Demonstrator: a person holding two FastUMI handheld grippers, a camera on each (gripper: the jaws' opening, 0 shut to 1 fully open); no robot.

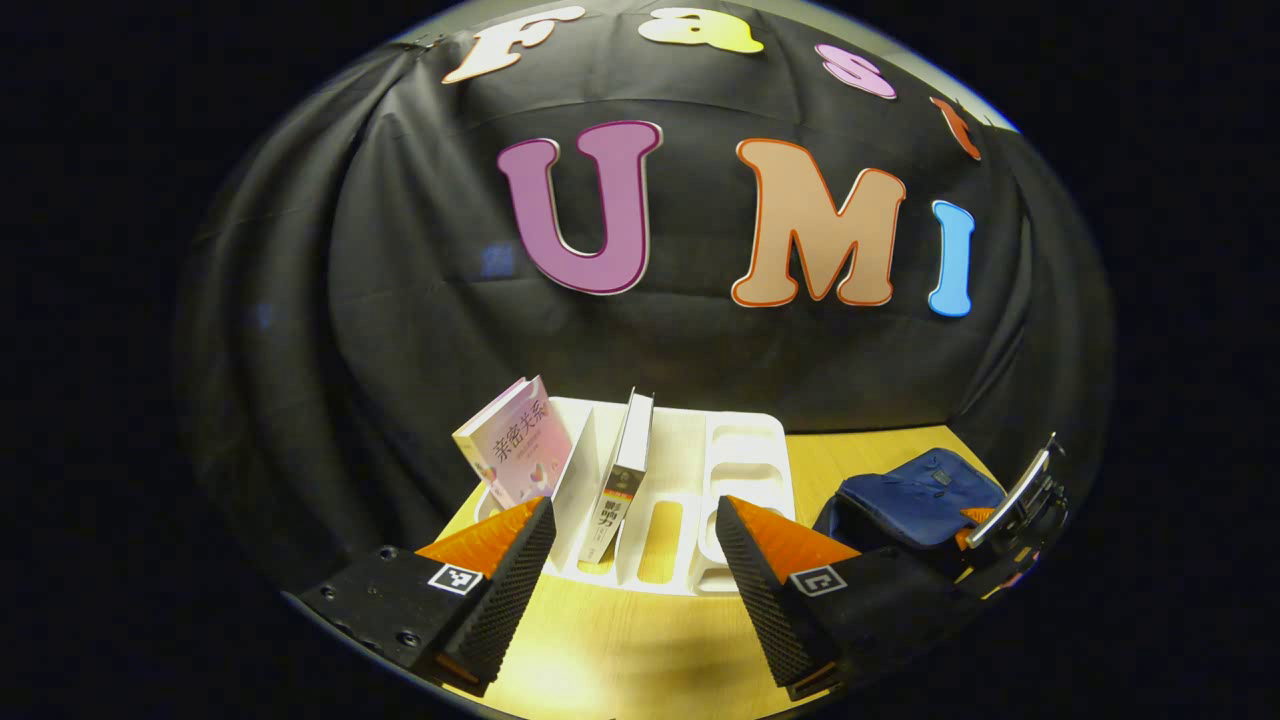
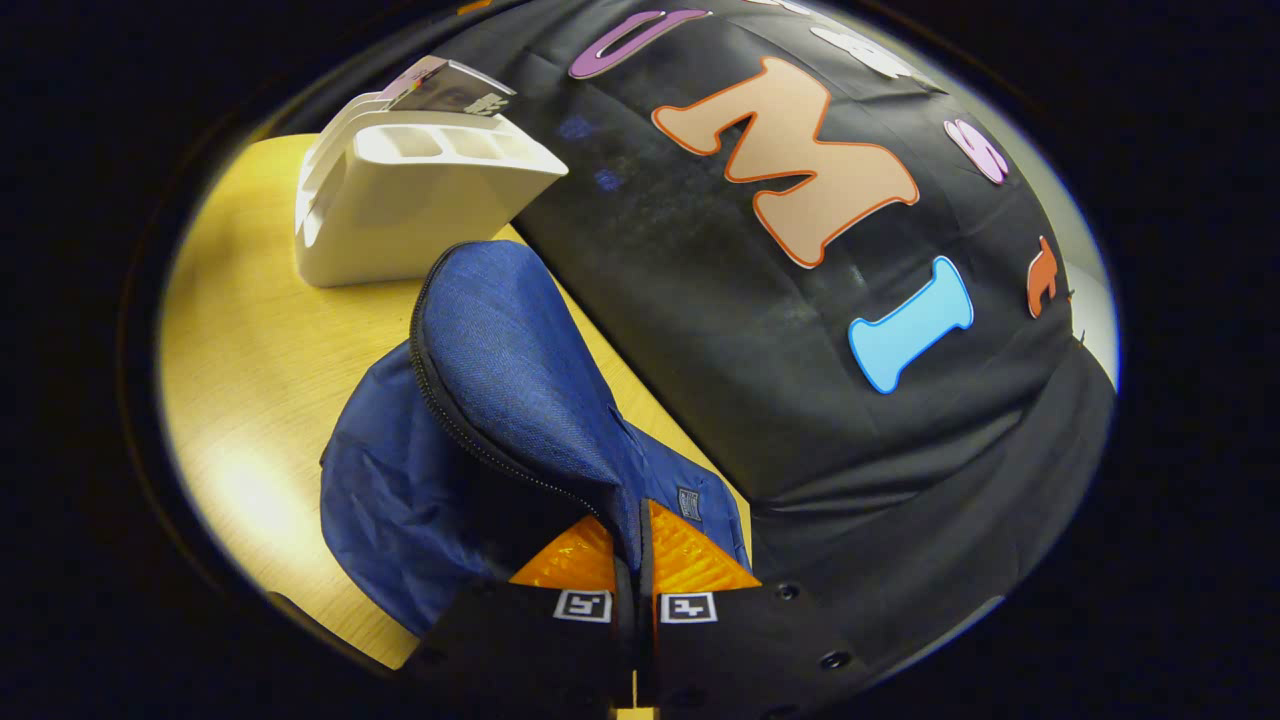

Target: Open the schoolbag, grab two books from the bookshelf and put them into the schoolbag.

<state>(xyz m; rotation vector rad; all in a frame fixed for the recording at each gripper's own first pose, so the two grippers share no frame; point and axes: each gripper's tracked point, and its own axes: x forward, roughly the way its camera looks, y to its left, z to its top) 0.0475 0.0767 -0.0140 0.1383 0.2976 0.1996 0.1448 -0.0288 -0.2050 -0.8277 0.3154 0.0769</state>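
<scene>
A white bookshelf point(image 1: 690, 470) stands on the wooden table point(image 1: 620, 640) ahead of my left gripper point(image 1: 635, 545), which is open and holds nothing. A pink-covered book point(image 1: 515, 450) leans at the shelf's left end, and a second book point(image 1: 622, 480) with a white spine stands in a slot. The blue schoolbag point(image 1: 920, 500) lies to the right. In the right gripper view, my right gripper point(image 2: 632, 550) is shut on the schoolbag's flap point(image 2: 520, 370) and holds it lifted, with the zipper edge running along it. The other gripper point(image 1: 1020, 500) sits at the bag in the left gripper view.
The black cloth wall hangs close behind the shelf and the bag. The bookshelf point(image 2: 400, 200) with its books' tops sits beyond the bag in the right gripper view. Bare table point(image 2: 250, 400) lies left of the bag.
</scene>
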